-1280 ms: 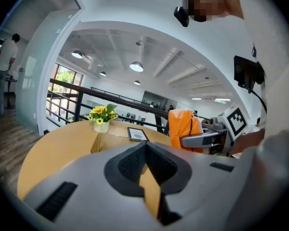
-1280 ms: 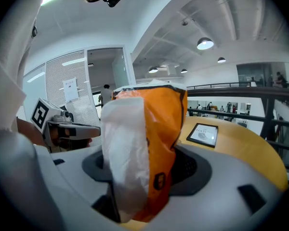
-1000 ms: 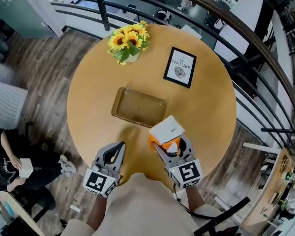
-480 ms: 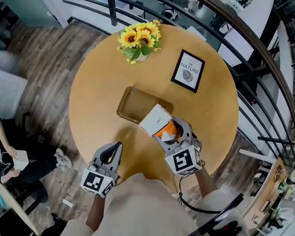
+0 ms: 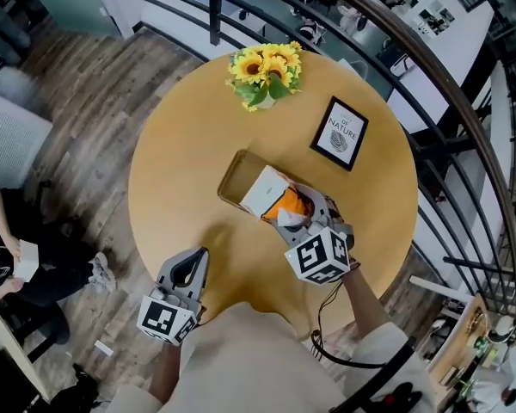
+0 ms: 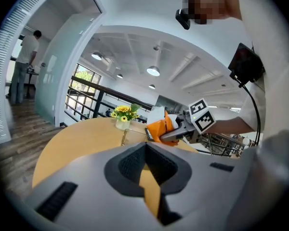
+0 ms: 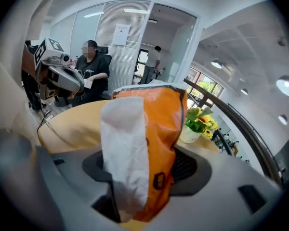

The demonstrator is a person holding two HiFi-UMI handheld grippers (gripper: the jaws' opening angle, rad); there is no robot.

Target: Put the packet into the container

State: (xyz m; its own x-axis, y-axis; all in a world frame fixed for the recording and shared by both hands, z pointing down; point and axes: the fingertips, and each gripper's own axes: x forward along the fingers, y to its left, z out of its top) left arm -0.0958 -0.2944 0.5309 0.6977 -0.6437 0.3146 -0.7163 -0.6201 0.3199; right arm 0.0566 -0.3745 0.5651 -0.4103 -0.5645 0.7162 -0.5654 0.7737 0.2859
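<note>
An orange and white packet [image 5: 277, 199] hangs over the near right part of the clear brown tray container [image 5: 235, 175] on the round wooden table [image 5: 181, 153]. My right gripper [image 5: 294, 214] is shut on the packet, which fills the middle of the right gripper view [image 7: 149, 143] between the jaws. My left gripper [image 5: 192, 261] rests low at the table's near edge, jaws shut and empty. From the left gripper view the packet [image 6: 159, 128] and the right gripper [image 6: 183, 131] show above the tray [image 6: 128, 137].
A vase of sunflowers [image 5: 265, 70] stands at the far side of the table and a framed print [image 5: 340, 133] at the far right. A curved railing [image 5: 430, 101] runs behind the table. A person [image 5: 9, 261] sits on the floor level to the left.
My right gripper has carried the packet away from me and to the left, from the near table edge to above the tray. The left gripper has stayed put.
</note>
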